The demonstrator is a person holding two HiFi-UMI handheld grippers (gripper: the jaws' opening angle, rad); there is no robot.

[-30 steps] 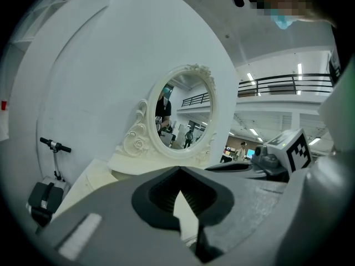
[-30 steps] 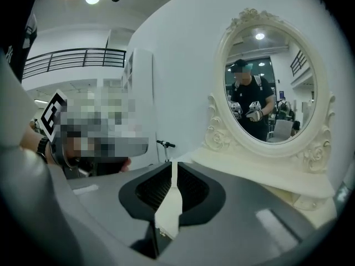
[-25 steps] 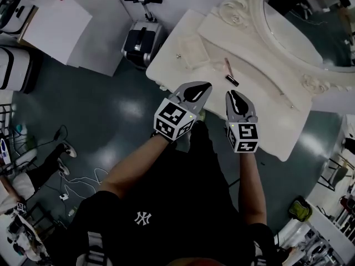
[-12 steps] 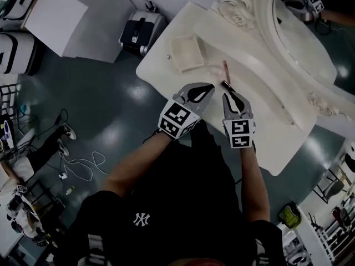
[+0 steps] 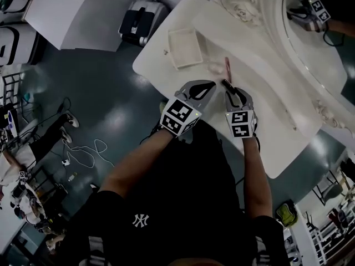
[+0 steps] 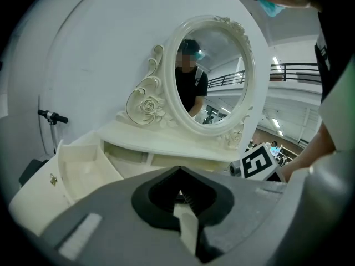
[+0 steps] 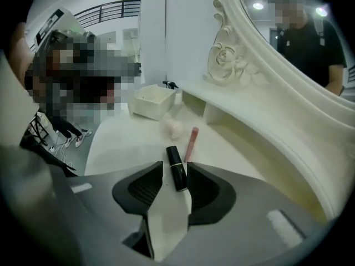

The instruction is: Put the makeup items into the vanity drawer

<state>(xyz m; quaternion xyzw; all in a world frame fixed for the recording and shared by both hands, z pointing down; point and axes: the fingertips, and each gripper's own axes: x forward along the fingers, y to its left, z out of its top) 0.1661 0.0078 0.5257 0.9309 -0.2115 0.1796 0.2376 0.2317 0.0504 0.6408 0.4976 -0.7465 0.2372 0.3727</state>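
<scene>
The cream pull-out vanity drawer (image 5: 185, 47) stands open at the left end of the cream vanity table (image 5: 270, 131); its interior shows only a bare cream floor, and all makeup items lie outside it on the tabletop. The short black lipstick tube (image 7: 176, 167) lies on the table surface, directly between the tips of the right gripper (image 7: 175, 170), whose jaws are spread apart on either side of the tube and not pressed onto it. Just beyond the lipstick lies the slim pink lip-gloss tube (image 7: 190, 142), and beside that, nearer the drawer, the pale pink round powder puff (image 7: 172, 127); both are near the drawer but apart from it. The left gripper (image 6: 178, 175) is held at the front edge of the table, beside the right gripper, with its jaws pressed together at the tips and nothing between them. The oval mirror in a carved cream frame (image 6: 213, 76) rises behind the tabletop.
</scene>
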